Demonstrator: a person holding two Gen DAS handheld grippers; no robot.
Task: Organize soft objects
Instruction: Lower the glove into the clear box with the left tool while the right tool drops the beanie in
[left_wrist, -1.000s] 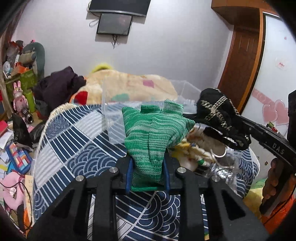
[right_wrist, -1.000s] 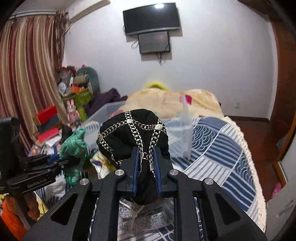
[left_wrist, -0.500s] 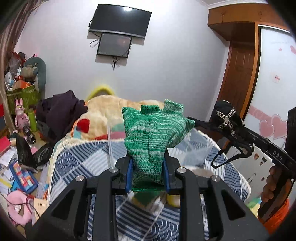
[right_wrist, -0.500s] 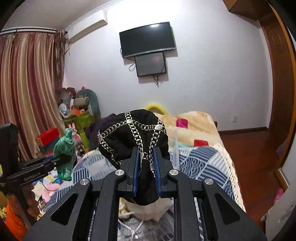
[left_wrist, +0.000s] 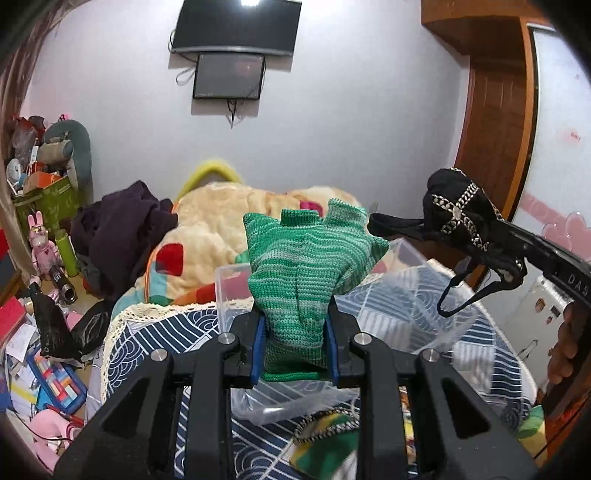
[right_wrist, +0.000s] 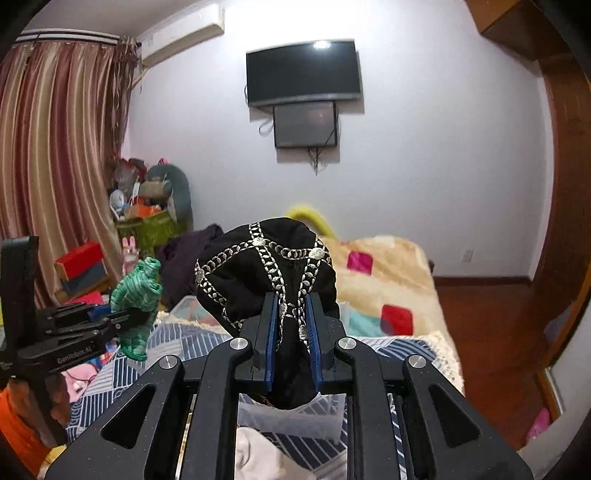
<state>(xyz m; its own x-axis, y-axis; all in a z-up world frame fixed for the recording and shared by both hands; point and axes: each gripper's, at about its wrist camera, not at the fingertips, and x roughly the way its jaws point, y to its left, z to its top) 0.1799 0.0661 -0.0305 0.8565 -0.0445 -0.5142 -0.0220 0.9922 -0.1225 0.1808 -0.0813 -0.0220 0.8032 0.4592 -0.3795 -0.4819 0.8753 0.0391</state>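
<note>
My left gripper (left_wrist: 294, 343) is shut on a green striped knitted glove (left_wrist: 308, 273) and holds it up above a clear plastic bin (left_wrist: 402, 295) on the bed. The glove also shows in the right wrist view (right_wrist: 137, 295), held by the left gripper (right_wrist: 122, 319). My right gripper (right_wrist: 292, 339) is shut on a black fabric piece with silver chain trim (right_wrist: 266, 269), raised over the bin (right_wrist: 288, 417). In the left wrist view the black piece (left_wrist: 461, 221) hangs at the right, a thin strap dangling below it.
The bed has a blue patterned cover (left_wrist: 147, 343) and a cream blanket (left_wrist: 221, 218) with a dark clothes pile (left_wrist: 122, 236). More soft items (left_wrist: 325, 439) lie below the left gripper. Clutter and toys (left_wrist: 40, 332) fill the floor at left. A TV (right_wrist: 303, 72) hangs on the wall.
Both grippers have lifted their items higher above the bed and bin; the views now tilt up toward the wall and TV. Both grips are unchanged.
</note>
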